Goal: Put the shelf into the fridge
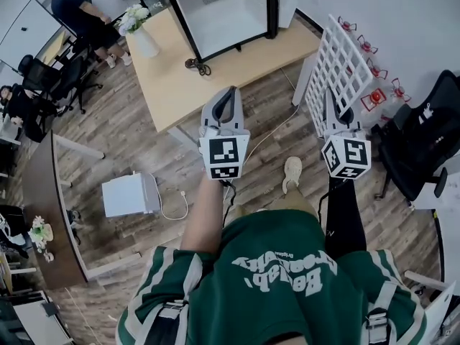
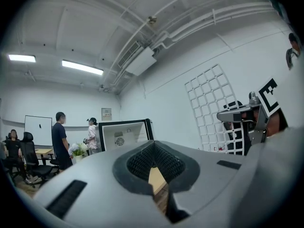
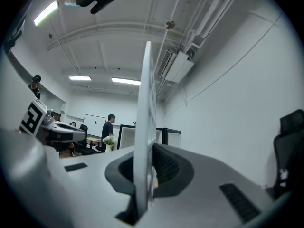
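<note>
- Right gripper [image 1: 336, 112]: jaws closed tight on the near edge of the shelf [image 1: 336, 67], a white wire grid standing on edge at the person's right. This hold probably keeps the broad panel clear of the legs and lets one hand carry it.
- Left gripper [image 1: 227, 100]: jaws together with nothing between them, held level in front. It appears to be kept free to steady the grid at insertion.
- Fridge [image 1: 224, 11]: open-fronted, on the wooden table [image 1: 180, 85] ahead and well apart from the shelf. Its white interior faces the person, so a turn to horizontal seems due.
- Hard to read: the right gripper view shows the shelf [image 3: 144, 127] edge-on, so its bars cannot be seen there. The head view's top edge cuts off the fridge. No view shows whether its walls carry rails.
</note>
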A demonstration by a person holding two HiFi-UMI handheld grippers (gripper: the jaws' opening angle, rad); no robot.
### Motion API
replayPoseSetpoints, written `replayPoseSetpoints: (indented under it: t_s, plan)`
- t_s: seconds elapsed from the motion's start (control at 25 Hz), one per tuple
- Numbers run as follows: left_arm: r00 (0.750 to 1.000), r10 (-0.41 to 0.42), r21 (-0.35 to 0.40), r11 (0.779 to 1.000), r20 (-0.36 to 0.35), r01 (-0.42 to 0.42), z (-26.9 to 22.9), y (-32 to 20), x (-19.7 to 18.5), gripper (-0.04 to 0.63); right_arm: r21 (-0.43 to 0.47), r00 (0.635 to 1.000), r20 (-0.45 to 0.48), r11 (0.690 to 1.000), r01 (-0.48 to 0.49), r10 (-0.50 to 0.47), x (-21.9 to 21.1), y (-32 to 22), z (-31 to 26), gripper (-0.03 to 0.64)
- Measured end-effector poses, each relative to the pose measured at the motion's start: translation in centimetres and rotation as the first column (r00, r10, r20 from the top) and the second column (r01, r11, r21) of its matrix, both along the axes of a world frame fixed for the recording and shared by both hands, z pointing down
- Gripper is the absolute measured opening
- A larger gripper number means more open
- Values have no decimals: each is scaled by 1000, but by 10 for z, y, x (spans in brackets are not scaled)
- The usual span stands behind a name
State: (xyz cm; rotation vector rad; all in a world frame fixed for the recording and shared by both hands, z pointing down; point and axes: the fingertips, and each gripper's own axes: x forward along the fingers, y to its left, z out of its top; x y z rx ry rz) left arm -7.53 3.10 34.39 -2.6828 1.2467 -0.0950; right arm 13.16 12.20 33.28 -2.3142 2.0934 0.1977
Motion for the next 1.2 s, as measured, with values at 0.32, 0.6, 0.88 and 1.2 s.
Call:
replayPoseSetpoints:
  t_s: [0.32,0.6,0.88,1.2]
  plan:
    - [1000,-25,2,1000,2,25,14,-47,26,0,18,999,-2,999,34,-34,28,-56,13,21]
    - [994,-106,17,994,8,106,12,-104,50,0,16,994,-9,994,107,-106,59,-127,15,21]
    - [977,-211,-9,977,8,211,11,-159,59,0,0,982,-36,982,188,-188,78,-198,9,21]
    - [957,-290,-18,957,-1,290,9,-204,68,0,-45,934,-192,954,298,-301,75,-266,5,20]
